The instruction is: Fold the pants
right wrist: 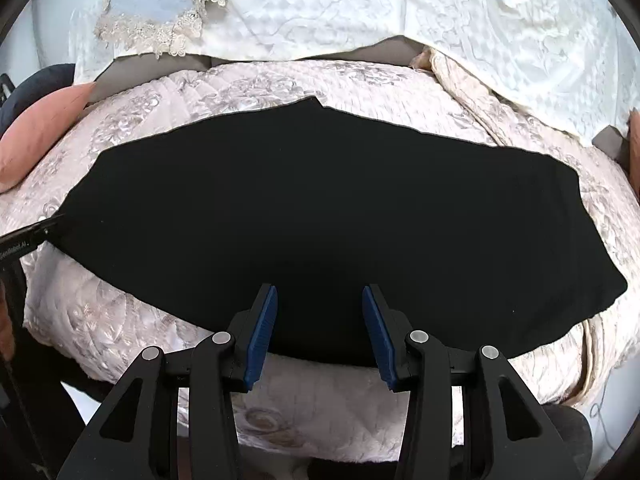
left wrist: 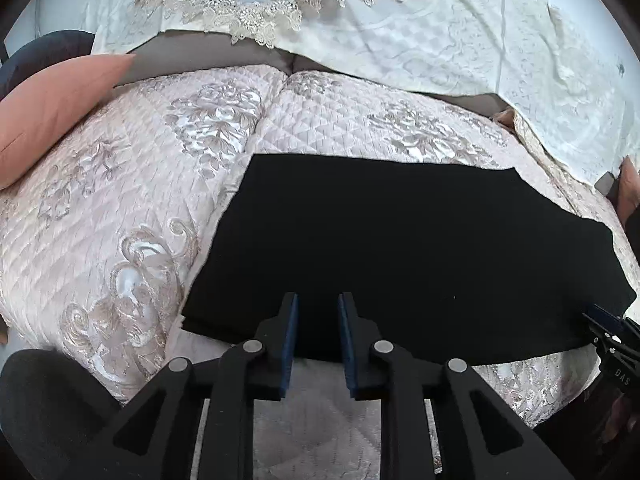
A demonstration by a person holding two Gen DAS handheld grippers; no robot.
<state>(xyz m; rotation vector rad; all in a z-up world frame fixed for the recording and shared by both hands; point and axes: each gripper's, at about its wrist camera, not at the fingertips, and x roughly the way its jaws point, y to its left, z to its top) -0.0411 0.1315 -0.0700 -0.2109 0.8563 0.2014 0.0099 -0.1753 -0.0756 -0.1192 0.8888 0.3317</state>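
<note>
Black pants (left wrist: 404, 248) lie flat on a pink quilted cover, folded into a wide dark slab; they also show in the right wrist view (right wrist: 320, 216). My left gripper (left wrist: 318, 300) is open, its blue pads apart just above the pants' near edge, holding nothing. My right gripper (right wrist: 319, 292) is open wider, also over the near edge and empty. The right gripper's tip shows at the left wrist view's right edge (left wrist: 608, 320); the left gripper's tip shows at the right wrist view's left edge (right wrist: 36, 232).
The pink quilted cover (left wrist: 120, 208) spreads over the seat. A salmon cushion (left wrist: 52, 112) lies at the left. A white lace-trimmed throw (left wrist: 440, 40) hangs over the backrest. A dark shape (left wrist: 44, 404) sits low at the left.
</note>
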